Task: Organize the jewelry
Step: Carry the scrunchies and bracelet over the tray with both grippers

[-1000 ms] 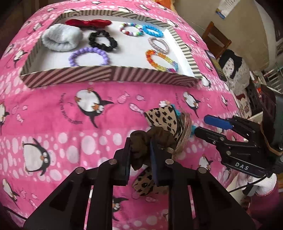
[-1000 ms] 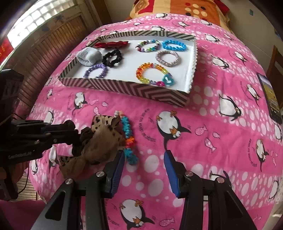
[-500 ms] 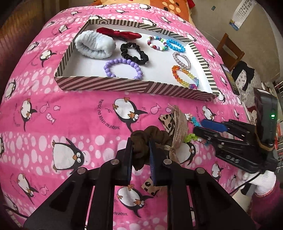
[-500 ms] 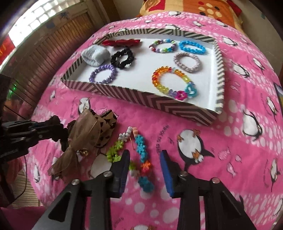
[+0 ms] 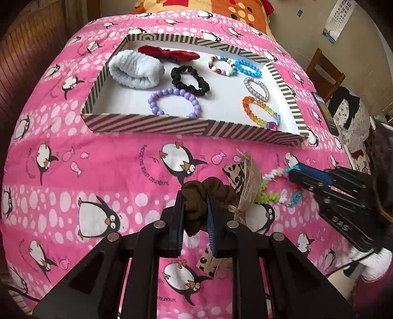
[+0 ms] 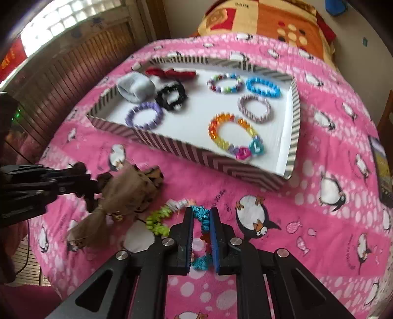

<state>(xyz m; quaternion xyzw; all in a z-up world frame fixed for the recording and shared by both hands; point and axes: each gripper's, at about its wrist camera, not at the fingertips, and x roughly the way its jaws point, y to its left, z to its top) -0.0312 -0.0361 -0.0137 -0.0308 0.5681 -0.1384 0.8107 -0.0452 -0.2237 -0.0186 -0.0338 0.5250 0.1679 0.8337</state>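
Observation:
My left gripper [image 5: 195,203] is shut on a brown scrunchie [image 5: 211,190] with a burlap and leopard-print bow [image 5: 248,181], held just above the pink bedspread. In the right wrist view the bow [image 6: 127,193] hangs from that gripper [image 6: 81,181] at the left. My right gripper [image 6: 202,220] is shut on a snowflake-bead bracelet [image 6: 200,213] with blue, green and white beads; it also shows in the left wrist view [image 5: 270,196] by the right gripper [image 5: 292,171]. A striped tray [image 5: 196,128] holds several bracelets and scrunchies.
The tray [image 6: 293,137] lies beyond both grippers on a penguin-print bedspread [image 5: 110,166]. A phone [image 6: 380,171] lies at the right edge of the bed. An orange pillow [image 6: 270,22] sits at the far end. A wooden chair [image 5: 321,71] stands past the bed.
My right gripper has closed on the snowflake bracelet. My left gripper has drawn the scrunchie and bow back and away from the bracelet.

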